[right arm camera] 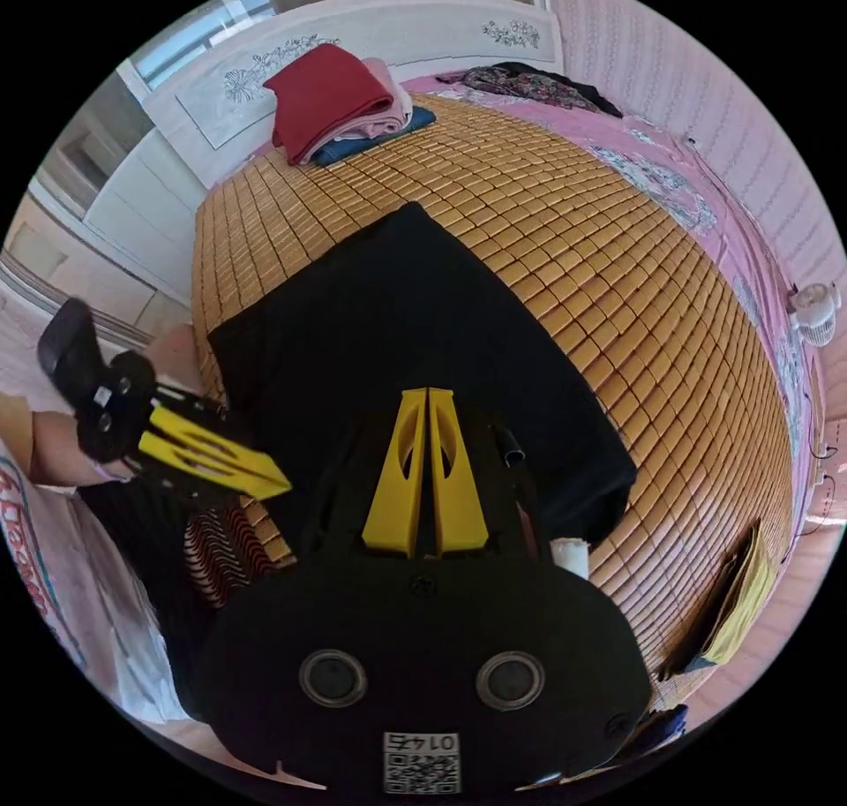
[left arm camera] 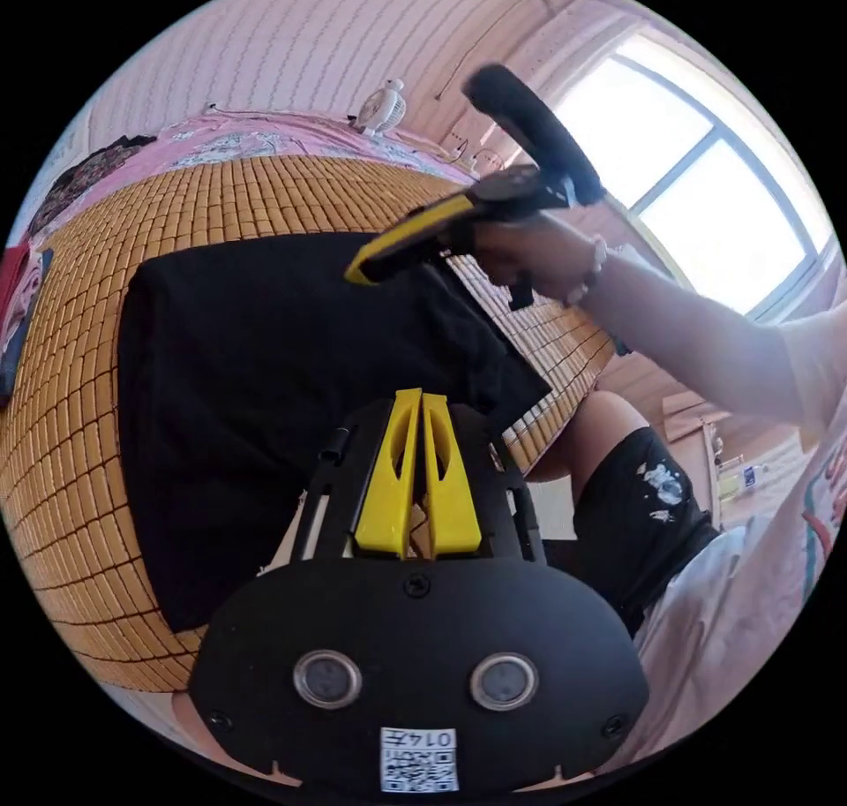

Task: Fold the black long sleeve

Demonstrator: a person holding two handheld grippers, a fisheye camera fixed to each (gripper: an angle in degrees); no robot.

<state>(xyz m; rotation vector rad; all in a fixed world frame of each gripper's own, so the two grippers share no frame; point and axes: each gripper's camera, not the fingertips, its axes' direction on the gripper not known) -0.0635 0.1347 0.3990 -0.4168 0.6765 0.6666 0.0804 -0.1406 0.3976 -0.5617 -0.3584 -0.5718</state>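
Yellow-jawed right gripper (left arm camera: 357,274), closed, above black long sleeve (left arm camera: 265,382).

The long sleeve (right arm camera: 415,329) is plain black; it lies on a mat (right arm camera: 618,267) of small golden-orange tiles over a pink sheet (right arm camera: 697,197) with a pale floral print. Both the right gripper (right arm camera: 428,395) and the left gripper (left arm camera: 421,397) have yellow jaws on black bodies. The stack of folded clothes (right arm camera: 340,100) shows red, pink and blue, and the wall (left arm camera: 335,29) is pink with fine wavy stripes.
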